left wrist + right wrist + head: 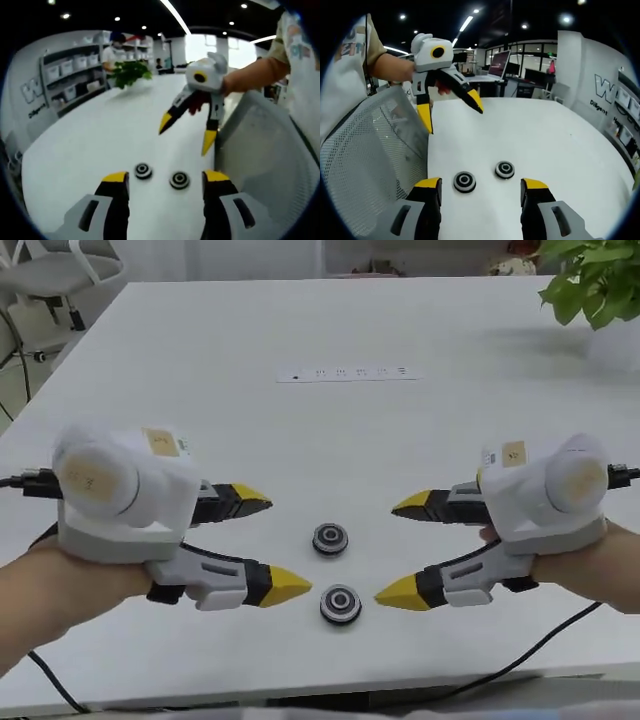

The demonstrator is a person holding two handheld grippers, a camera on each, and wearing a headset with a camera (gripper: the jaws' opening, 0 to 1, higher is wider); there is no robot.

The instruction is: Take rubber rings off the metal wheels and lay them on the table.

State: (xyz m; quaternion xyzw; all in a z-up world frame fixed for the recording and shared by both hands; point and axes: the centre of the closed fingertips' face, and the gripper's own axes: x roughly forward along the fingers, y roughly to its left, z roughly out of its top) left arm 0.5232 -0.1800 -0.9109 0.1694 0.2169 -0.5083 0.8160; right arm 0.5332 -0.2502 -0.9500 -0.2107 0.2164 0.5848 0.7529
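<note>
My left gripper and right gripper both hang with jaws spread wide, holding nothing, tips facing each other over the white table. Between them lie the far wheel and near wheel, close but apart, black rubber rings on both

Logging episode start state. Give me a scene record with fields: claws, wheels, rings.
table: white
far wheel: flat on table, black rubber ring on
near wheel: flat on table, ring on, apart from far wheel
left claw: open, empty, left of both wheels
right claw: open, empty, right of both wheels
rings laid on table: none seen
</note>
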